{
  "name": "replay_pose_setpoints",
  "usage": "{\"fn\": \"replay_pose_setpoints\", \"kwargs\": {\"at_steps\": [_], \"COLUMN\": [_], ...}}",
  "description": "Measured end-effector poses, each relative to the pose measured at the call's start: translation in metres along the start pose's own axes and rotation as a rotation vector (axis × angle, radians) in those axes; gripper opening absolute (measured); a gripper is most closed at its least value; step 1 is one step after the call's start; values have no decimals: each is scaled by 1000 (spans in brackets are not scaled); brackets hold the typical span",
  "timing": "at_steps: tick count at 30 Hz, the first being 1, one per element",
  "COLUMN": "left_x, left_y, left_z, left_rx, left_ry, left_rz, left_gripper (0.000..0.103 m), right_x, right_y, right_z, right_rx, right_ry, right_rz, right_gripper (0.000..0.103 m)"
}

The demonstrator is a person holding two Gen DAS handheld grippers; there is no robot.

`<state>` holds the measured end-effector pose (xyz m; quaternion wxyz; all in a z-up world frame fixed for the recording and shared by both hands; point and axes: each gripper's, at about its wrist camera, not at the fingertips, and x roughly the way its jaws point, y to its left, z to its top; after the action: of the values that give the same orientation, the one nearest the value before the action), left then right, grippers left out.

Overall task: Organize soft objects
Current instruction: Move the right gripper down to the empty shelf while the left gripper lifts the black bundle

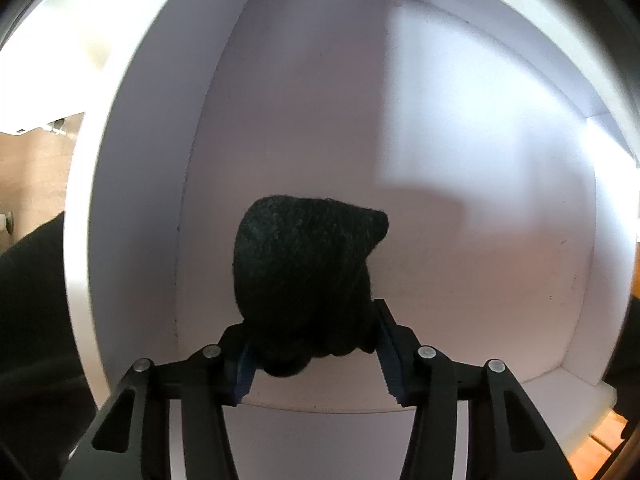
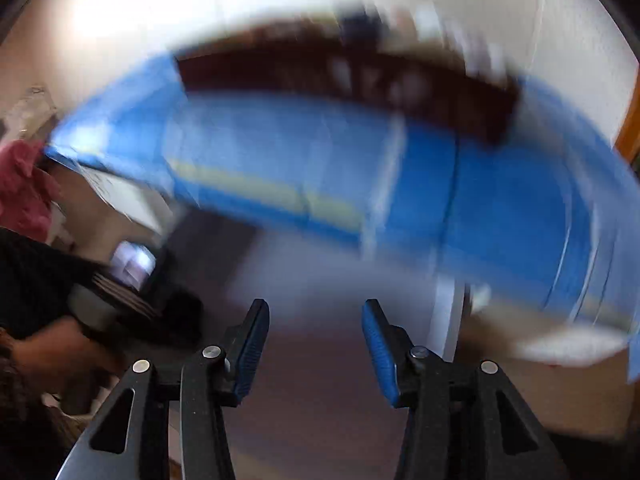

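Note:
My left gripper (image 1: 314,344) reaches into a white cabinet compartment (image 1: 460,160). A dark knitted soft piece (image 1: 304,272), like a hat, sits between its fingers on the compartment floor. The fingers are spread on either side of it; whether they pinch it I cannot tell. My right gripper (image 2: 316,340) is open and empty. Its view is heavily blurred by motion.
The compartment has a left wall (image 1: 132,160) and a right wall (image 1: 592,280) close by. In the right wrist view a blue sofa (image 2: 360,168) crosses the middle, a pink cloth (image 2: 22,184) lies at the left edge, and the person's hand with the other gripper (image 2: 100,312) is lower left.

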<state>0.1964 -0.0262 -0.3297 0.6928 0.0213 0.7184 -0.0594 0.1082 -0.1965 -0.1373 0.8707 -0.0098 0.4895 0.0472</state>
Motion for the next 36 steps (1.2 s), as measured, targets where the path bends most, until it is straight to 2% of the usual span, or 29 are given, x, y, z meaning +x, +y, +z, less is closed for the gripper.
{"fn": "replay_pose_setpoints", "kwargs": {"at_steps": [2,4,9,13,17,24,28,31,36], "left_x": [-4,-10,-27,-45,-64,-120,-151,-177,-222], "left_y": [0,0,2,5,8,25,24,15,14], "left_z": [-3,-7,-16,-21,-33,-47,-49,-33,-36], "left_rx": [5,12,16,39,46,68,107,131,187], "left_ry": [-15,-37,-79,-122,-170,-271,-330,-372,-437], "left_rz": [-3,-2,-24,-30,-52,-101,-110,-115,-121], "left_gripper": [48,47,46,46,46,46,46,46,46], "right_x": [29,45,91,116,128,136,135,134,134], "right_y": [-6,-11,-22,-31,-32,-29,-27,-28,-34], "right_z": [-4,-9,-28,-39,-44,-37,-34,-37,-38], "right_rx": [31,61,144,214,246,265,269,282,284], "right_ry": [131,188,414,513,545,562,556,558,559], "right_rz": [-17,-31,25,21,27,65,80,89,78], "right_gripper": [49,49,49,49,49,49,49,49,49]}}
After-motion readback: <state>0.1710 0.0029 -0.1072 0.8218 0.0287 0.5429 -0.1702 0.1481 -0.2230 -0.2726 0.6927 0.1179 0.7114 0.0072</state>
